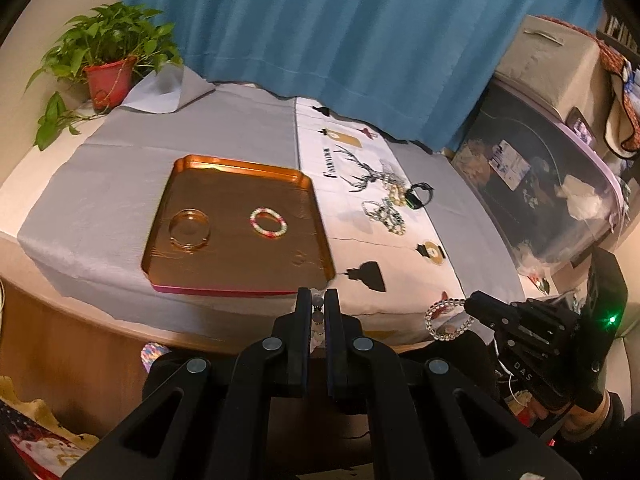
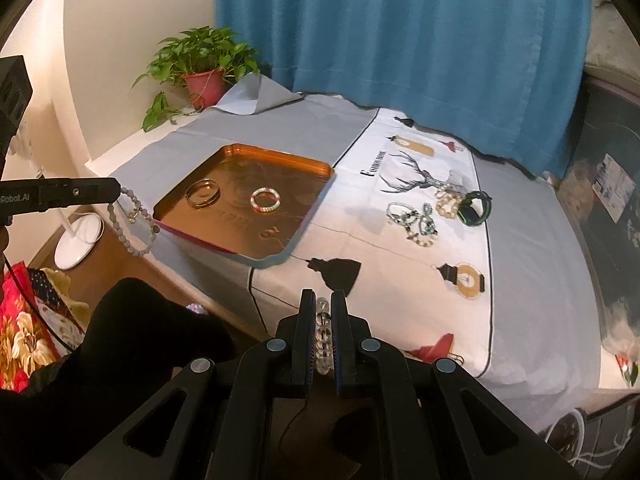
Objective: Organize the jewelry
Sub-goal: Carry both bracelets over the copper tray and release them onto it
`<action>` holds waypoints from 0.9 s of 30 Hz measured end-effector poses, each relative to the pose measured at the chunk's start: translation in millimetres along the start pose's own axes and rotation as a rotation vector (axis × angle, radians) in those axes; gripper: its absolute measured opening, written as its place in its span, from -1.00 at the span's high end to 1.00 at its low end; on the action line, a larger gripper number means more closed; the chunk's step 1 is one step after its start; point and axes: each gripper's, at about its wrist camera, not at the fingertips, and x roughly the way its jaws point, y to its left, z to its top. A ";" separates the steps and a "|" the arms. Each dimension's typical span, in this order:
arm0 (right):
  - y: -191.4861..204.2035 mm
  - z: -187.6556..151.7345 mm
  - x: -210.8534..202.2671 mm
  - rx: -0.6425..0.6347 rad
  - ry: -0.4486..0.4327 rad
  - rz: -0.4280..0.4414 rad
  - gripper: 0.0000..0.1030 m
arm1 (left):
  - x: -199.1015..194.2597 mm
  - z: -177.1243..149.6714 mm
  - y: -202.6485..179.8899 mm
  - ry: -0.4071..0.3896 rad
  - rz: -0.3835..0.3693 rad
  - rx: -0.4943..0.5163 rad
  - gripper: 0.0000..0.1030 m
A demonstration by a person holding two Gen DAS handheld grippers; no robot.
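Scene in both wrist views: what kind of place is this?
Probably a home room, maybe a bedroom: a cloth-covered table against a blue curtain, a potted plant in the corner, and a clear storage bin alongside.

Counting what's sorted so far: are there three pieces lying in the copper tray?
No, the copper tray holds only two: a metal bangle and a pink-and-green beaded bracelet.

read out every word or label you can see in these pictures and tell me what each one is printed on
"FASHION HOUSE", roughly; small and partly blurred: white printed cloth, beside the deer drawing.
"Robot.AI": body of the left tongs, right wrist view.
"DAS": body of the right tongs, left wrist view.
Label on the storage bin: too blurred to read.
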 end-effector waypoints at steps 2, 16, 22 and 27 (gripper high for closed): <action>2.5 4.8 2.8 -0.003 -0.004 0.006 0.84 | 0.0 3.4 6.0 -0.006 0.011 -0.006 0.93; 30.0 48.2 47.6 -0.030 -0.013 0.087 0.84 | 13.2 29.2 42.4 -0.037 0.090 -0.019 0.93; 40.3 64.1 77.4 -0.040 0.000 0.106 0.84 | 31.3 44.0 39.2 -0.049 0.127 0.033 0.93; 45.9 81.4 98.2 -0.042 -0.001 0.120 0.84 | 48.1 57.0 41.4 -0.049 0.122 0.047 0.93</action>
